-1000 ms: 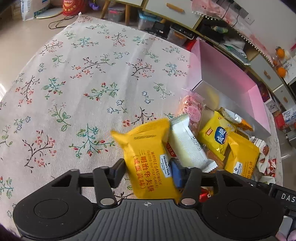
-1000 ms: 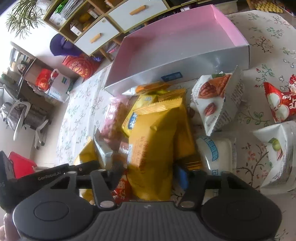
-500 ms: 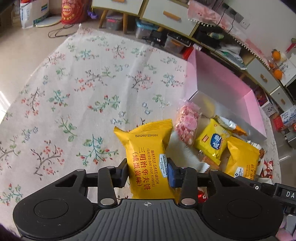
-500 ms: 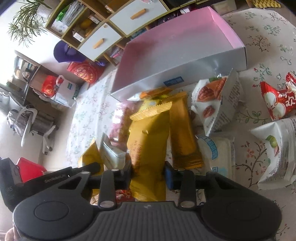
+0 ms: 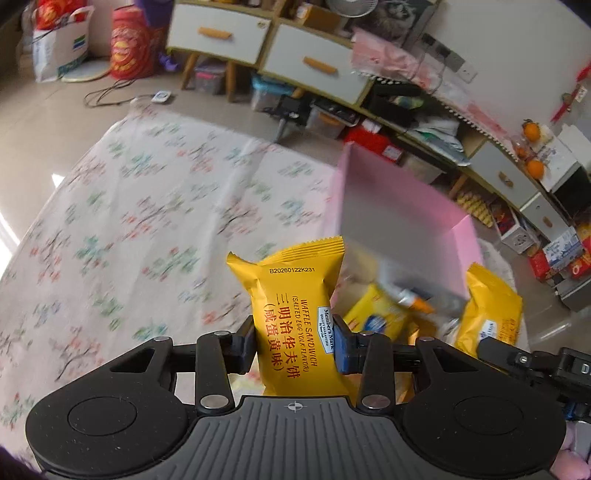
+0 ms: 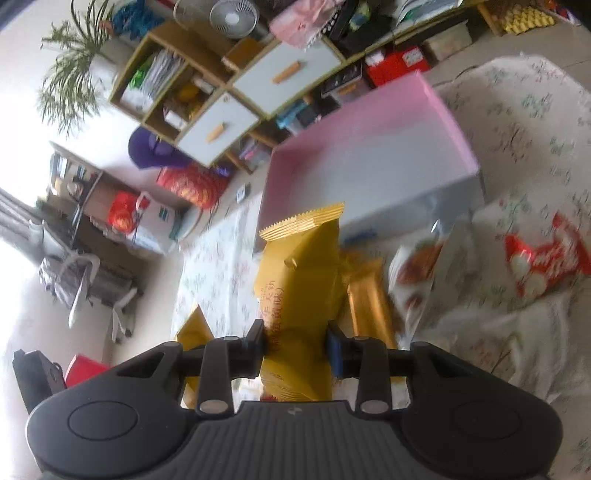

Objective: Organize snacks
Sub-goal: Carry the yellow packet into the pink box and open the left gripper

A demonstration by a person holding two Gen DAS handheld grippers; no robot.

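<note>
My left gripper (image 5: 294, 341) is shut on a yellow waffle sandwich packet (image 5: 295, 295), held upright above the flowered tablecloth (image 5: 147, 221). My right gripper (image 6: 295, 345) is shut on a second yellow waffle packet (image 6: 301, 280), lifted off the snack pile. The pink open box (image 5: 402, 206) stands beyond the pile, ahead and to the right in the left wrist view. In the right wrist view the pink box (image 6: 369, 147) lies straight ahead. The other gripper and its yellow packet (image 5: 491, 314) show at the right edge of the left wrist view.
On the cloth lie a gold bar packet (image 6: 369, 299), a white nut packet (image 6: 421, 273), a red packet (image 6: 543, 262) and a yellow-blue packet (image 5: 376, 317). Cabinets with drawers (image 5: 221, 33), storage bins and bags line the floor behind the table.
Both grippers closed on their yellow packets and lifted them off the pile. Both views have risen and tilted up, showing more of the room.
</note>
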